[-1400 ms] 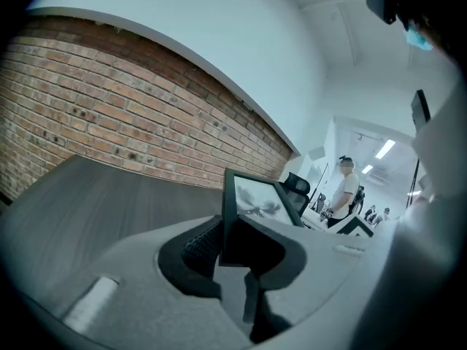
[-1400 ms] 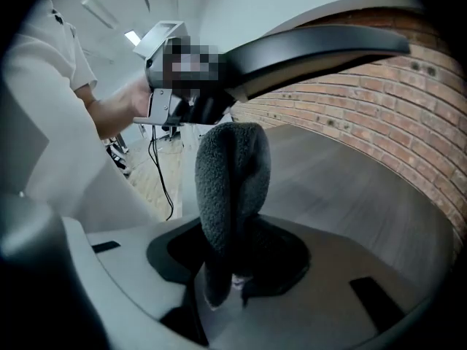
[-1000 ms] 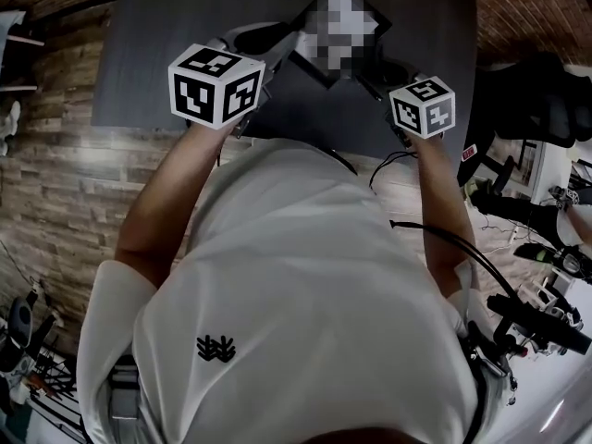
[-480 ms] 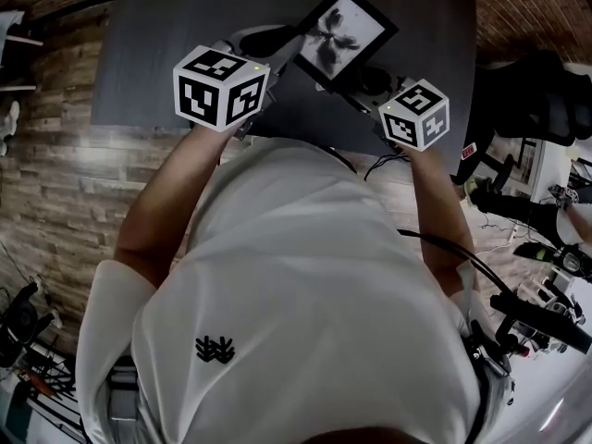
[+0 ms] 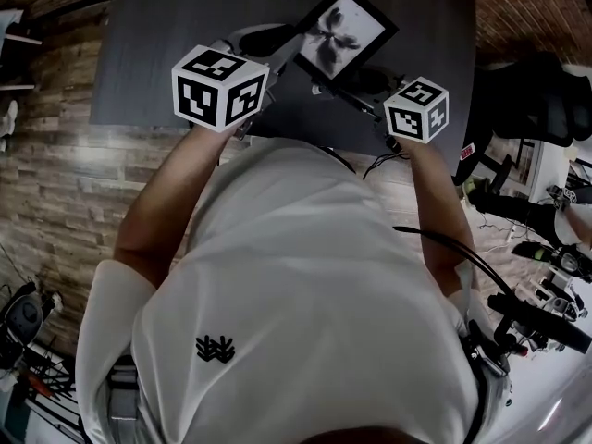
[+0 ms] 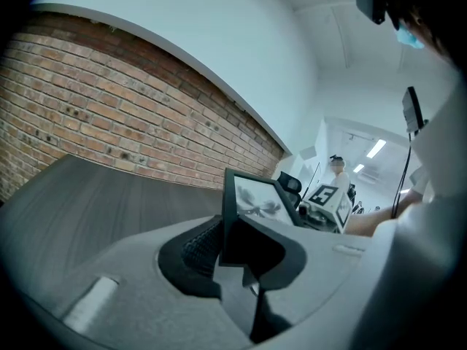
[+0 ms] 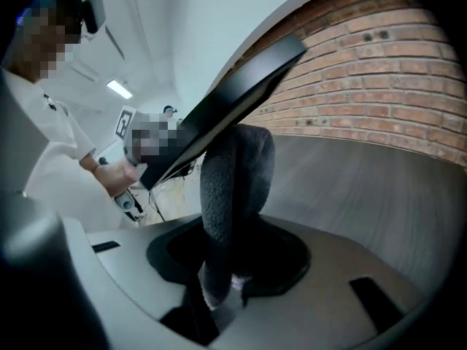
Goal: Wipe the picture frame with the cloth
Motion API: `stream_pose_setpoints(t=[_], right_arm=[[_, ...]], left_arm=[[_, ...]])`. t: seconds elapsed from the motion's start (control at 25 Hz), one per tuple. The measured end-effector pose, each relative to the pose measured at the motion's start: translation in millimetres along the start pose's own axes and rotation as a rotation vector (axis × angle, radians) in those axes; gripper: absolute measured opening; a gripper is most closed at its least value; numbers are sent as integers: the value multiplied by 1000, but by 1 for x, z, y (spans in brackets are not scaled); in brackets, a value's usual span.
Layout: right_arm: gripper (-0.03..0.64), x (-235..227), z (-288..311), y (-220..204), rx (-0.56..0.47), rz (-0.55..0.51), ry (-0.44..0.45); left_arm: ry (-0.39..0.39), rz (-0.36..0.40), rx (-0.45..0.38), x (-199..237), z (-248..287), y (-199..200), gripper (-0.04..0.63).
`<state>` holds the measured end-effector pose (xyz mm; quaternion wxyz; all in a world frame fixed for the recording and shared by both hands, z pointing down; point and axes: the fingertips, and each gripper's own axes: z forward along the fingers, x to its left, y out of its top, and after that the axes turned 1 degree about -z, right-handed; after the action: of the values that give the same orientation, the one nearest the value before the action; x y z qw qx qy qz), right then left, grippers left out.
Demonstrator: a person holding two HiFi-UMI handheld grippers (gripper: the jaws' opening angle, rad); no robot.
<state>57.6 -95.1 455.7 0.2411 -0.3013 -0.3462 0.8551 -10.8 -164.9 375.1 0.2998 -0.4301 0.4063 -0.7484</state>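
A black picture frame [image 5: 340,35] with a pale print is held tilted above the dark table [image 5: 185,35]. My left gripper [image 5: 277,54] is shut on the frame's left edge; in the left gripper view the frame [image 6: 252,203] stands upright between the jaws. My right gripper [image 5: 365,86] is shut on a grey cloth [image 7: 230,188], which rises from the jaws and presses against the frame's underside edge [image 7: 226,100]. In the head view the cloth [image 5: 370,80] shows as a dark bunch just below the frame's lower right side.
A brick wall [image 6: 109,115] backs the table. Right of the table lie dark bags and cables [image 5: 536,100] on the floor. Wood-look flooring [image 5: 55,183] lies to the left. A person stands far off in a bright room [image 6: 337,168].
The right gripper with the cloth has shifted a little left and up along the frame's lower edge, then back right. The frame and the left gripper have stayed almost still.
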Motion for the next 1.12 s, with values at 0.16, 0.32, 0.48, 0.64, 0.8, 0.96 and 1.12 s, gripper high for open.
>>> stream_pose_setpoints(t=[0.16, 0.32, 0.48, 0.64, 0.8, 0.96, 1.12], right_arm=[[143, -36, -25, 30, -110, 87, -102], [143, -39, -24, 44, -126, 75, -113], [143, -11, -5, 36, -92, 41, -20], [143, 21, 18, 24, -45, 14, 75], [143, 40, 26, 8, 9, -17, 144], [143, 11, 15, 19, -43, 50, 73], [143, -27, -4, 48, -167, 134, -34]], left_arm=[[-17, 0, 9, -3, -1, -4, 74], [-37, -10, 6, -7, -1, -3, 74], [-47, -14, 1, -13, 1, -4, 74], [-40, -20, -8, -9, 0, -2, 74], [-36, -20, -12, -8, -1, 0, 74], [-44, -17, -14, -11, -2, 1, 74], [-57, -10, -14, -15, -8, -3, 74]])
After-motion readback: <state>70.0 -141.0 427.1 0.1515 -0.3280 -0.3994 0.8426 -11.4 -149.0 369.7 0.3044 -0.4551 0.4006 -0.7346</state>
